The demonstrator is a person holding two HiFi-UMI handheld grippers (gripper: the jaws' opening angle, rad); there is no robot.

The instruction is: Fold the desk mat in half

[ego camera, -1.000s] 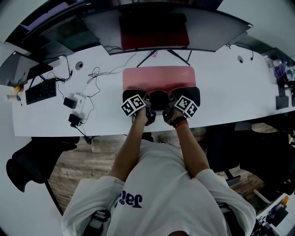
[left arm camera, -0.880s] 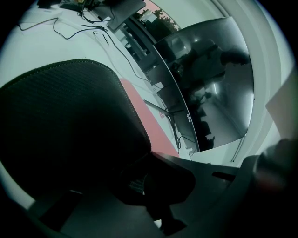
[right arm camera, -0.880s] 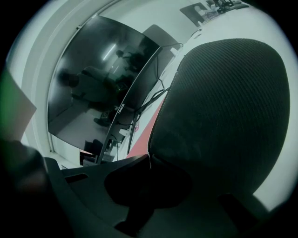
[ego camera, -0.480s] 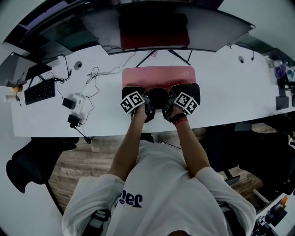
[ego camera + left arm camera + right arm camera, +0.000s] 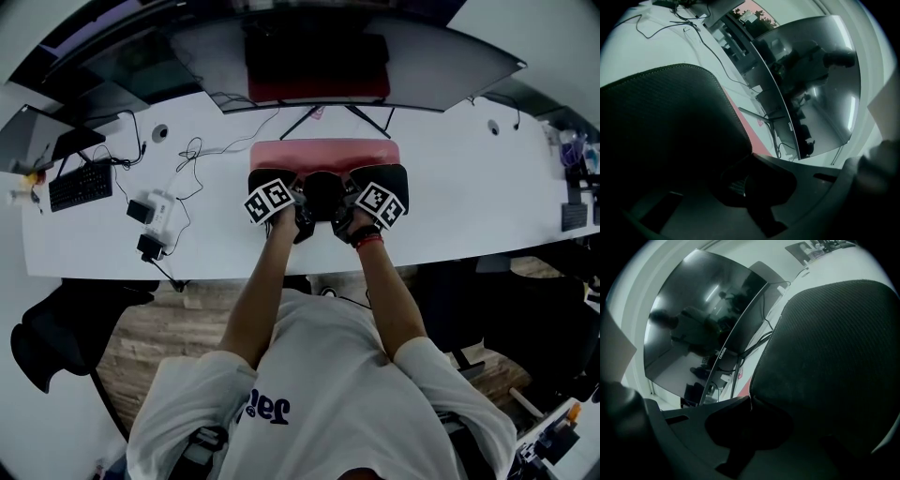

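The desk mat, pink on top (image 5: 323, 153) and black underneath (image 5: 386, 175), lies on the white desk (image 5: 469, 187) in front of the monitor. Its near edge is lifted and carried over the far half, so only a pink strip shows in the head view. My left gripper (image 5: 281, 185) is shut on the left part of that edge, and my right gripper (image 5: 367, 185) on the right part. The textured black underside (image 5: 670, 122) fills the left gripper view above the gripper (image 5: 740, 183), with a pink sliver (image 5: 740, 123) beside it. The right gripper view shows the same underside (image 5: 834, 357) rising from the gripper (image 5: 750, 416).
A wide curved monitor (image 5: 319, 56) on a splayed stand sits just behind the mat. A keyboard (image 5: 82, 186), a white adapter with cables (image 5: 157, 211) and a second screen (image 5: 28, 136) lie at the left. A black chair (image 5: 56, 328) stands left of the person.
Both grippers have moved away from the person toward the monitor, carrying the mat's near edge with them. The visible pink strip has narrowed.
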